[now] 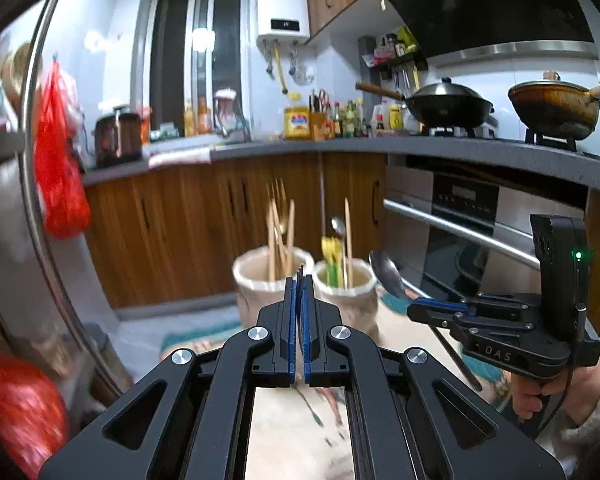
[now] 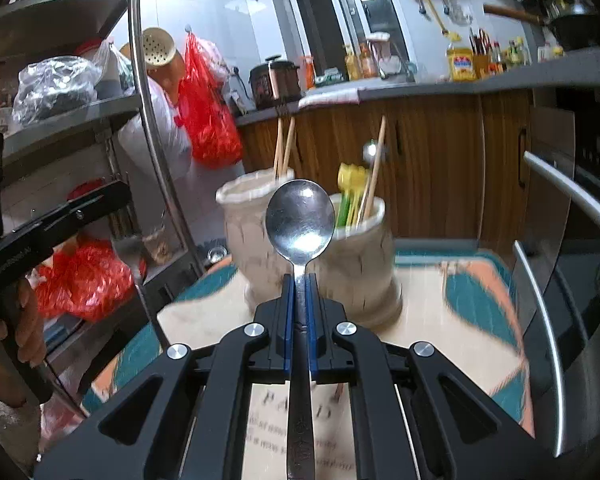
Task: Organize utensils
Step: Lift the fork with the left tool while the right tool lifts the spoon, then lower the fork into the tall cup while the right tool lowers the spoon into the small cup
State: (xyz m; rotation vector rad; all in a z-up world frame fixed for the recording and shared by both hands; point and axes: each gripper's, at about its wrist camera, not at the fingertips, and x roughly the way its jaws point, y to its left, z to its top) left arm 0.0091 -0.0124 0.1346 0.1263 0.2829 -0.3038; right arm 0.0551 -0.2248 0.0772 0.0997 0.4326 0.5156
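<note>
Near the middle of the right wrist picture, a shiny metal spoon [image 2: 300, 216] stands up with its bowl on top. The right claw [image 2: 300, 280] is squeezed tight on the spoon's neck, and the handle runs down between the blue pads [image 2: 287, 312] to the bottom edge.

Behind the spoon stand two pale cups on a table with a teal and orange mat [image 2: 472, 300]. The left cup [image 2: 248, 216] holds wooden chopsticks [image 2: 284, 152]. The right cup [image 2: 364, 256] holds yellow and green sticks, one chopstick and a small spoon.

At the bottom middle of the left wrist picture, the left claw [image 1: 300, 280] is pressed shut. A thin dark thing pokes out at its tip, but I cannot tell what it is. Both cups sit just past it. At the right side of that picture, a hand [image 1: 540, 396] holds the right claw, with the spoon pointing to the upper left.
</note>
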